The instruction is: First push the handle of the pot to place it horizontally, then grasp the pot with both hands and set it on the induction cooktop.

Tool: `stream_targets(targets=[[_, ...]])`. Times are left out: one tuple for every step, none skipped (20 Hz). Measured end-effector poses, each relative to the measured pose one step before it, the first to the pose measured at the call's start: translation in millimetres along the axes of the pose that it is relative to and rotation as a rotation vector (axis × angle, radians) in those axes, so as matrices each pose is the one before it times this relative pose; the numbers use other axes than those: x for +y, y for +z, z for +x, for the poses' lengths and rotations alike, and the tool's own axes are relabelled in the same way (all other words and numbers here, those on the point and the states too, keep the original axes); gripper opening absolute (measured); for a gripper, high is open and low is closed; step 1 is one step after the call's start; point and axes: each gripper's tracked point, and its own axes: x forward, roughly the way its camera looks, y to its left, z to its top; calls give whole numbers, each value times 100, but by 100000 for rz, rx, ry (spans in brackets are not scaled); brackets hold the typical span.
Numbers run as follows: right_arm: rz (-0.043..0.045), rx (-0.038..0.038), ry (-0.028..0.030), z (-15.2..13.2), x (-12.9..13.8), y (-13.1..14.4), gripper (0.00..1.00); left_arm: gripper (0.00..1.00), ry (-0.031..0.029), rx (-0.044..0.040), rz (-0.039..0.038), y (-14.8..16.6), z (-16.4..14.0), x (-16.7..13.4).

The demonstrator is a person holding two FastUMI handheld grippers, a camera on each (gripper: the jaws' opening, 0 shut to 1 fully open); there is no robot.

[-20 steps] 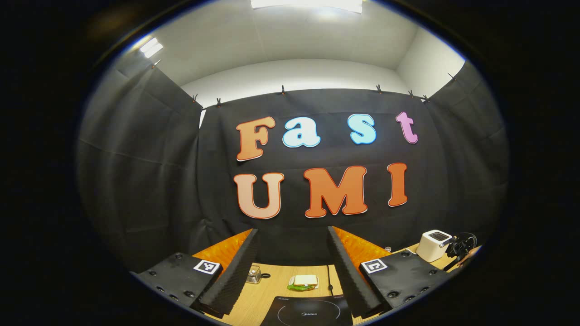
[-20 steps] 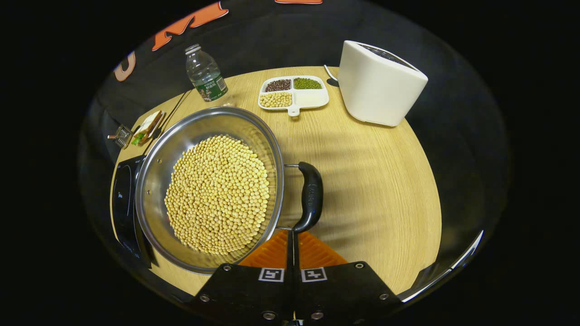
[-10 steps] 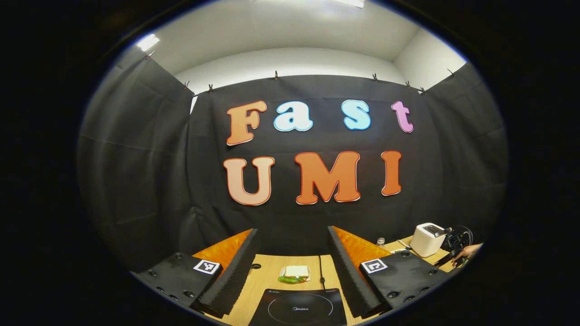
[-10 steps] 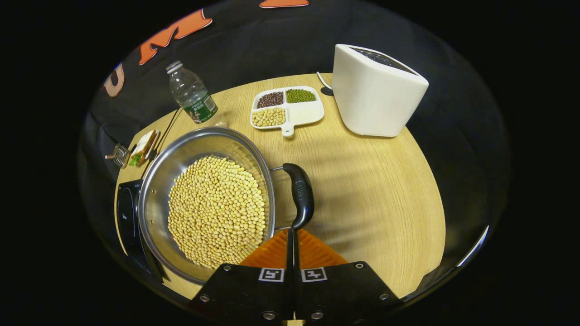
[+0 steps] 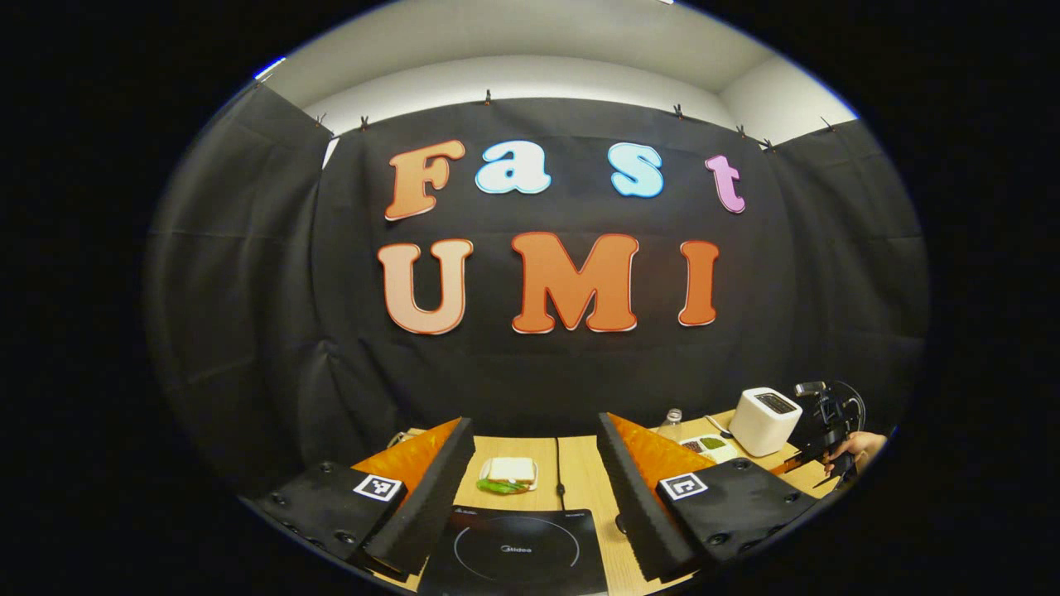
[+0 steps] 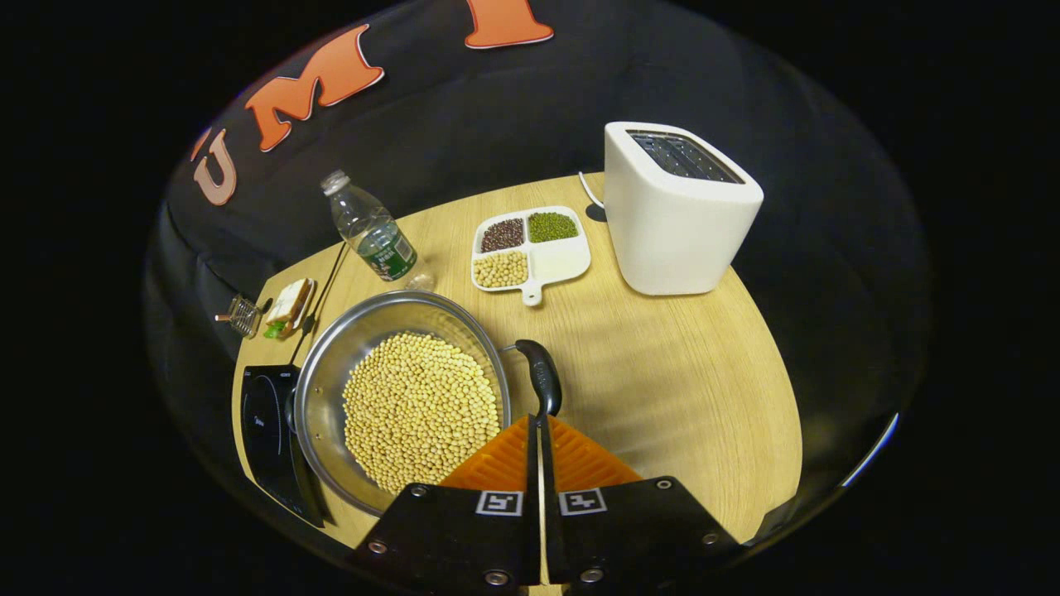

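Right gripper (image 6: pixel 539 422): we are seeing its two fingers pressed together with no gap, nothing between them, their tips sitting just under the near end of the pot handle (image 6: pixel 540 379); whether they touch it we cannot tell. Left gripper (image 5: pixel 537 451): we are holding it well above the table with fingers spread wide, gripping nothing.

Table (image 6: pixel 679 372): we are finding broad bare wood on its right half, running to the rounded near edge.

Pot (image 6: pixel 331 372): steel, filled with soybeans (image 6: pixel 421 407), standing on the table left of centre; its left rim is overlapping the edge of the induction cooktop (image 6: pixel 269 430). The black handle is lying along the pot's right rim.

Toaster (image 6: pixel 675 211): white, standing near the table's far edge.

Induction cooktop (image 5: pixel 513 550): we are seeing it between the left fingers, close to the near edge.

Bottle (image 6: pixel 368 228): standing just behind the pot.

Divided dish (image 6: pixel 530 252): sitting between bottle and toaster.

Sandwich (image 5: pixel 508 473): lying beyond the cooktop.
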Motion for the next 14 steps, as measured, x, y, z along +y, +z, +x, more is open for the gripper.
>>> stream_targets(targets=[[-1137, -155, 1173, -364, 503, 218, 4, 97, -2040, 3337, -636, -938, 717, -883], [-1008, -416, 1220, -365, 338, 375, 9, 97, -2208, 3789, -290, -1052, 626, -790], [-707, -1202, 1326, -161, 368, 429, 12, 98, -2076, 3764, -240, -1156, 624, -861], [-357, -671, 791, -50, 256, 422, 23, 98, -2249, 3601, -230, -945, 656, -1120], [-689, -171, 540, -61, 220, 168, 28, 98, -2690, 3771, -440, -973, 843, -1040], [-1162, 235, 558, -48, 399, -153, 33, 98, -2323, 4286, -65, -909, 777, -895], [-953, -335, 213, 118, 238, 107, 35, 98, -1798, 3535, -71, -738, 820, -760], [-689, -149, 19, 81, 91, 150, 42, 98, -974, 2503, -124, -463, 740, -588], [-407, -476, -7, 200, 118, 186, 45, 98, -482, 2833, 45, -603, 992, -519], [-728, -420, -122, 234, -42, 47, 53, 97, -582, 2980, -81, -926, 959, -615], [-882, -486, -862, 228, -149, 68, 57, 98, -617, 3418, -198, -1026, 1095, -636], [-1246, -7, -1427, 210, -546, -27, 67, 98, -884, 3863, -165, -1092, 1058, -594], [-1021, 180, -1409, 270, -267, -93, 71, 97, -517, 3646, -398, -1080, 1060, -459], [-838, 449, -691, -62, -207, -96, 73, 98, -856, 3907, -89, -1207, 1022, -699]])
